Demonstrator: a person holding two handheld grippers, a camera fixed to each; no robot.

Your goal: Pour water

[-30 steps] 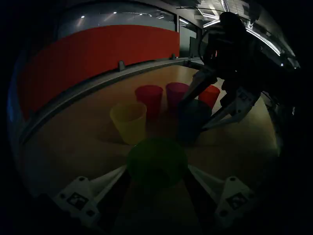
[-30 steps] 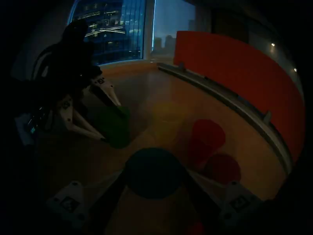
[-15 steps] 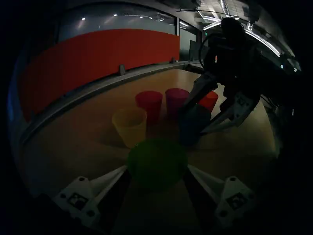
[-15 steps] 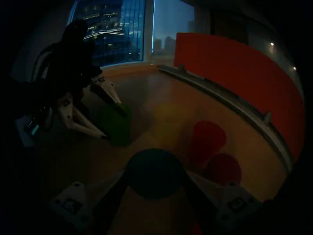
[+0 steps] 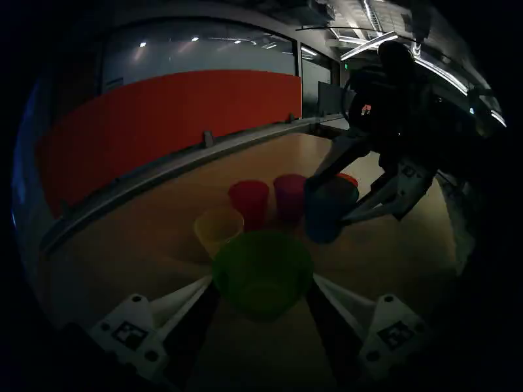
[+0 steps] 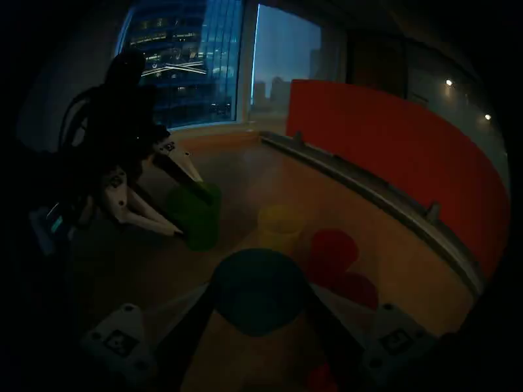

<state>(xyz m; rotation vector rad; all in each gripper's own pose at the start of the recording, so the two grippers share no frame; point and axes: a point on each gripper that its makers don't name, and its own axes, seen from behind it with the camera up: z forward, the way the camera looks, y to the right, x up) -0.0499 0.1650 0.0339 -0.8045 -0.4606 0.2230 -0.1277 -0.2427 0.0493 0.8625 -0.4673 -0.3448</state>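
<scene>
Here, in the left gripper view, a red panel point(image 5: 163, 124) stands at the far left, and a grey rail point(image 5: 163, 171) runs below it along the back edge of the wooden counter point(image 5: 131, 242). On the counter, going to the right, there is a yellow cup point(image 5: 219, 228) and just beside it a red cup point(image 5: 248, 199), both upright. In the middle and close to the camera, the left gripper point(image 5: 261, 281) has its two white fingers pressed on the sides of a green cup point(image 5: 261, 264), whose open mouth faces up. Behind it a purple cup point(image 5: 289, 195) stands next to the red one. Further right, the right gripper point(image 5: 325, 204) clasps a blue cup point(image 5: 327, 219) between its fingers, and the rim of an orange cup point(image 5: 348, 178) shows just behind the blue one. The room is dark, so I cannot tell if any cup has water inside.

In the right gripper view, the left gripper is at the left side with the green cup between its fingers; I cannot tell if this cup rests on the counter or hangs a little above it. Behind it is a large window point(image 6: 189, 59) with lit buildings outside. Toward the middle stands the yellow cup, well apart from the green one. The blue cup is in the centre near the camera, grasped from both sides by the right gripper's fingers. To its right are the red cup and then the purple cup, near each other, and the red panel rises at the far right.
</scene>
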